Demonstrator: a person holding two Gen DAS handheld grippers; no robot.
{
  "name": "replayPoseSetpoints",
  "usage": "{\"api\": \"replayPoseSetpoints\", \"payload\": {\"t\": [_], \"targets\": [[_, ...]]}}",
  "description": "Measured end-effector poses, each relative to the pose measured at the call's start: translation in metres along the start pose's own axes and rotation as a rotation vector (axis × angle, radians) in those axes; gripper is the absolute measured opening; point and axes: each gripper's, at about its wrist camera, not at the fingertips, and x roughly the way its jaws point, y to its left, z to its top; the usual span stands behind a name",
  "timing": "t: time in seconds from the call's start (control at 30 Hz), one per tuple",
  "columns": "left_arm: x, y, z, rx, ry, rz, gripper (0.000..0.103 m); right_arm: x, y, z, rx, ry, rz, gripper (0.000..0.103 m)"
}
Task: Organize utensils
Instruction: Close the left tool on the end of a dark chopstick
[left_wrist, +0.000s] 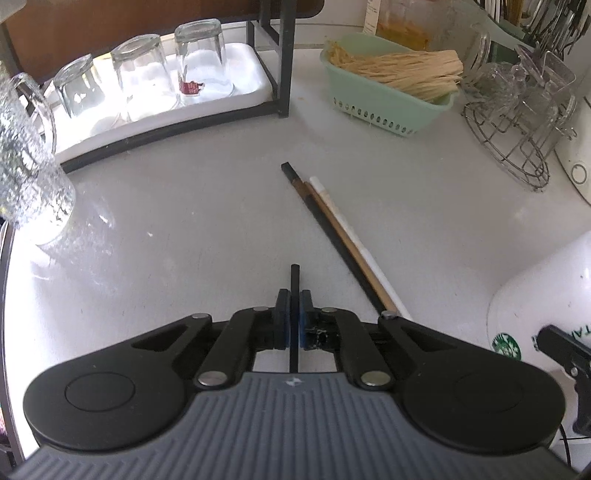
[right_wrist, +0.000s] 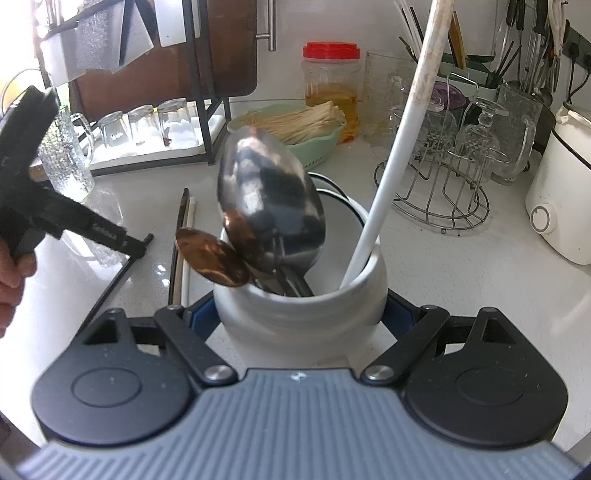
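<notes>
Clamped in my left tool (left_wrist: 294, 314), one black chopstick (left_wrist: 294, 275) stands above the table (left_wrist: 184, 221). Three more chopsticks (left_wrist: 332, 229) lie just beside. My right tool (right_wrist: 301, 317) grips the white utensil jar (right_wrist: 295, 314) holding spoons (right_wrist: 269, 206).

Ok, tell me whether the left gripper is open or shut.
Shut. The left gripper has its blue pads pressed on either side of a thin black chopstick, whose tip sticks out past them above the counter.

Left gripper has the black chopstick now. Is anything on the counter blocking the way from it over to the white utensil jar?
Nothing visible blocks it. The left gripper is shut on the black chopstick; the white jar, held by the right gripper, sits just right. Its mouth is crowded by spoons and a white utensil handle.
</notes>
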Motion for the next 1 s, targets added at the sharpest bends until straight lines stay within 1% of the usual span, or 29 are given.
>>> {"api": "replayPoseSetpoints", "payload": {"t": [0.1,0.3,0.37,0.67,0.73,0.83,0.93,1.0], "targets": [[-0.001,0.005,-0.003,0.001,0.014,-0.021,0.005,0.0,0.0,0.001,-0.005,0.007,0.003,0.091],[-0.002,0.014,-0.005,-0.012,0.027,-0.029,0.006,0.001,0.0,0.003,-0.008,0.013,0.004,0.091],[-0.001,0.015,-0.004,-0.016,0.031,-0.029,0.009,0.002,0.001,0.003,-0.007,0.013,0.001,0.091],[0.006,0.014,0.005,-0.004,0.018,-0.022,0.012,0.002,0.004,0.003,-0.003,0.021,-0.007,0.091],[0.008,0.011,0.012,0.012,0.051,-0.005,0.012,0.002,0.004,0.003,-0.006,0.024,-0.004,0.091],[0.012,0.009,0.021,0.007,0.089,-0.012,0.012,0.002,0.004,0.003,-0.012,0.023,0.003,0.091],[0.015,0.005,0.026,0.032,0.103,-0.012,0.012,0.001,0.002,0.001,-0.014,0.015,0.009,0.091],[0.017,0.002,0.028,0.05,0.104,-0.006,0.009,0.002,0.001,0.002,-0.02,0.014,0.016,0.091]]}}
